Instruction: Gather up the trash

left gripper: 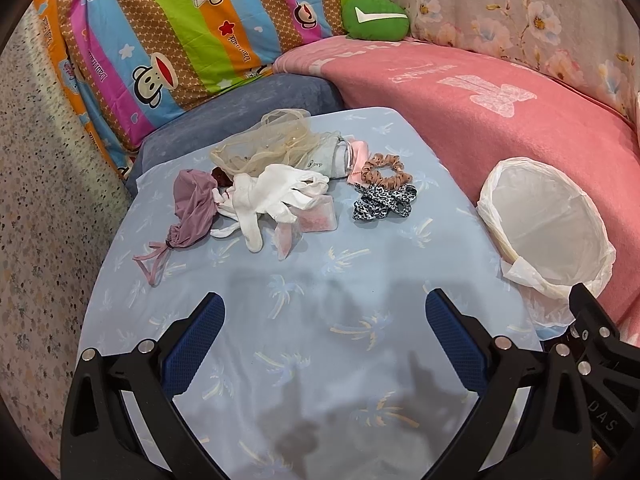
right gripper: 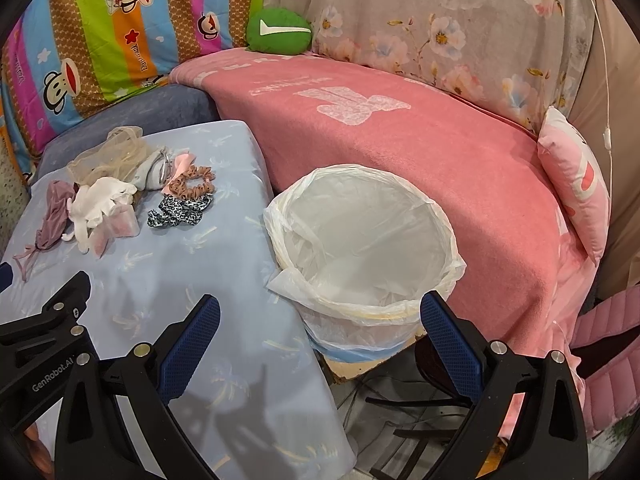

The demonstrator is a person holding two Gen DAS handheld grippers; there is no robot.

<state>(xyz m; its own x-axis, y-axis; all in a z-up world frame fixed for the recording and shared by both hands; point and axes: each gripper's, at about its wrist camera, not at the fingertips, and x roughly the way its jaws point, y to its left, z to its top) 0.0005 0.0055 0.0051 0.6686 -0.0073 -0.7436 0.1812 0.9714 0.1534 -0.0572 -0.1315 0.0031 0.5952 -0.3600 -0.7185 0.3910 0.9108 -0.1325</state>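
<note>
A pile lies at the far side of the blue palm-print table (left gripper: 312, 312): a white glove (left gripper: 272, 196), a mauve drawstring pouch (left gripper: 192, 208), beige netting (left gripper: 260, 144), clear plastic packets (left gripper: 316, 220), a brown scrunchie (left gripper: 386, 170) and a leopard-print scrunchie (left gripper: 384, 202). A bin with a white plastic liner (right gripper: 364, 248) stands right of the table; it also shows in the left wrist view (left gripper: 548, 224). My left gripper (left gripper: 324, 312) is open and empty over the table's near part. My right gripper (right gripper: 320, 316) is open and empty at the bin's near rim.
A pink blanket (right gripper: 400, 152) covers the bed behind the bin. A striped monkey-print quilt (left gripper: 180, 32), a green cushion (left gripper: 376, 18) and a floral cover (right gripper: 440, 28) lie at the back. Dark chair parts (right gripper: 420, 412) show below the bin.
</note>
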